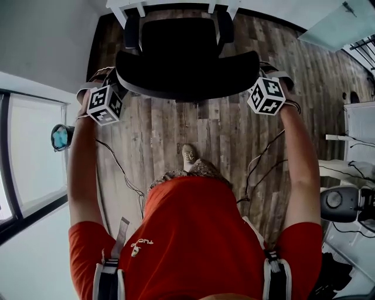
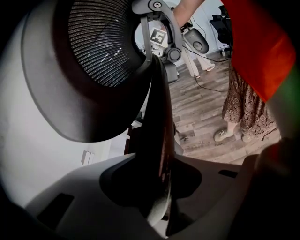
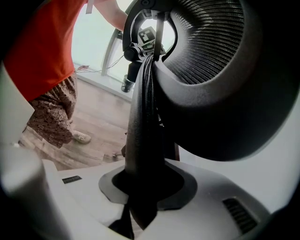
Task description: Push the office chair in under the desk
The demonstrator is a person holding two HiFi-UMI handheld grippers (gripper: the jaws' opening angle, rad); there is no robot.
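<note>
We see the office chair (image 1: 179,55) from above: a black padded seat, two dark armrests and a wide, curved backrest (image 1: 187,76) whose top edge runs crosswise like a shallow arc. In the gripper views the back shows fine ribbed mesh (image 2: 101,42) set in a smooth, matte, rounded frame. The chair faces away from us towards the white counter (image 1: 176,4). Its front-to-back line points straight at the counter's edge, and the front of the seat lies close to that edge, between the counter's white legs.

The left gripper (image 1: 108,101) sits at the left end of the backrest and the right gripper (image 1: 265,95) at the right end. In each gripper view the jaws stand only narrowly apart and clamp a thin dark rim of the chair's back, which runs up and away between them.

The floor (image 1: 193,126) is grey-brown wooden planking laid lengthwise towards the counter. It is bare on both sides of the chair, with thin cables (image 1: 120,170) trailing nearer to us. A white wall (image 1: 41,35) borders the left side.
</note>
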